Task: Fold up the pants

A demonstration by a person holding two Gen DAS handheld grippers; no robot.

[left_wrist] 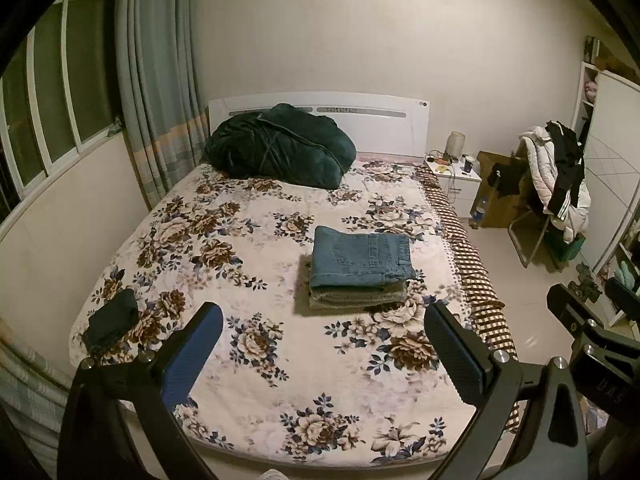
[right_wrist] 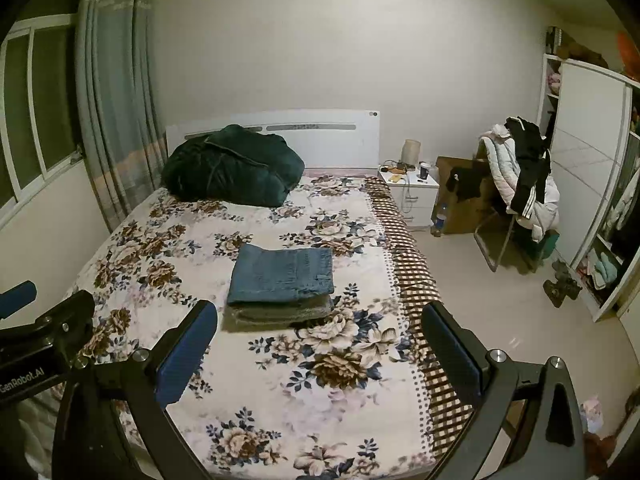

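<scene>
Jeans (left_wrist: 362,256): folded square, lying atop a grey folded garment (left_wrist: 358,298) on the bed (left_wrist: 248,360).
My left hand-held gripper (left_wrist: 324,354): jaws apart, empty.
My right hand-held gripper (right_wrist: 320,350): jaws apart, empty.
Progress: I judge the folding done; nothing obvious left.

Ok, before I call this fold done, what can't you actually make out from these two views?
- Grey garment under the folded jeans: mostly covered in both views; type unclear.
- Dark item at the bed's left edge: left wrist view only, too dim to identify.
- Nightstand clutter: too small in both.
- Left gripper and right gripper: open, empty.
</scene>
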